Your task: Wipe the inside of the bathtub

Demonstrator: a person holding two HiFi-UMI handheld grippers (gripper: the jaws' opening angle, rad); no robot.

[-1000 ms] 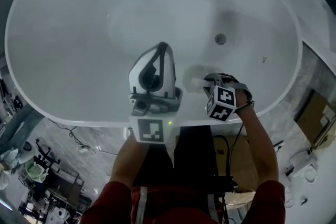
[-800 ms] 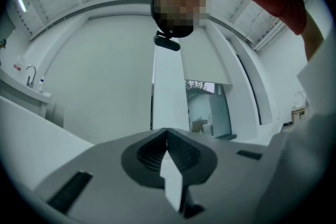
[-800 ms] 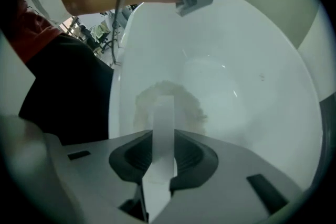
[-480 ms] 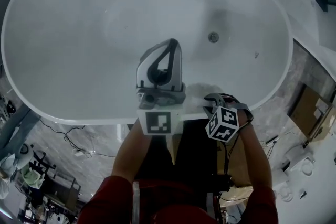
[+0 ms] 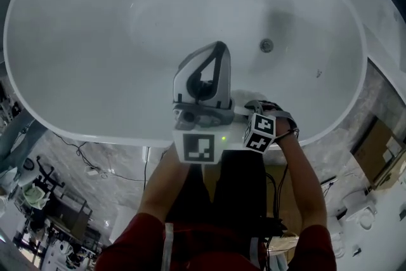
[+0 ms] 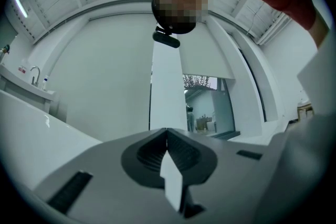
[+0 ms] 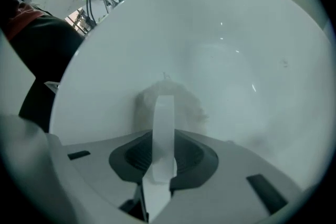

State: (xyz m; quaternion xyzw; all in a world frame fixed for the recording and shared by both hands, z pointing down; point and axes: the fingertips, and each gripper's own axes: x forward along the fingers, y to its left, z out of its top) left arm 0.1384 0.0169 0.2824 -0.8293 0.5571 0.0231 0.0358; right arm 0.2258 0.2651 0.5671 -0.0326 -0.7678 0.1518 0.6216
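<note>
**Bathtub** (image 5: 95, 41): white, oval, free-standing, filling the upper part of the head view. Inner surface smooth and bare across the far wall and the left end. Contents: one cloth (image 7: 186, 105) and the working end of the right tongs (image 7: 164, 98). Round metal drain (image 5: 266, 45) on the floor of the basin, toward the right end.

**Floor** (image 5: 108, 165): grey, marbled, visible beyond the tub's near rim. Loose cables lying on it at the left.

**Left tongs** (image 5: 217, 49): large grey-and-white body with a marker cube at the rear. Held over the near half of the basin, just beside the right tongs on their left. Jaws pressed together tip to tip in the left gripper view (image 6: 166, 130), nothing between them. Aimed upward at a white ceiling, away from the tub surface.

**Right tongs**: lower than the left pair and closer to the near wall. Marker cube at the near rim in the head view. Jaws drawn narrow, clamped on the cloth.

**Cloth**: small white crumpled wad, gripped at the tip of the right tongs and set against the tub's near inner wall. In the head view (image 5: 238, 97), just right of the left tongs' body, below the rim, well apart from the drain.
</note>
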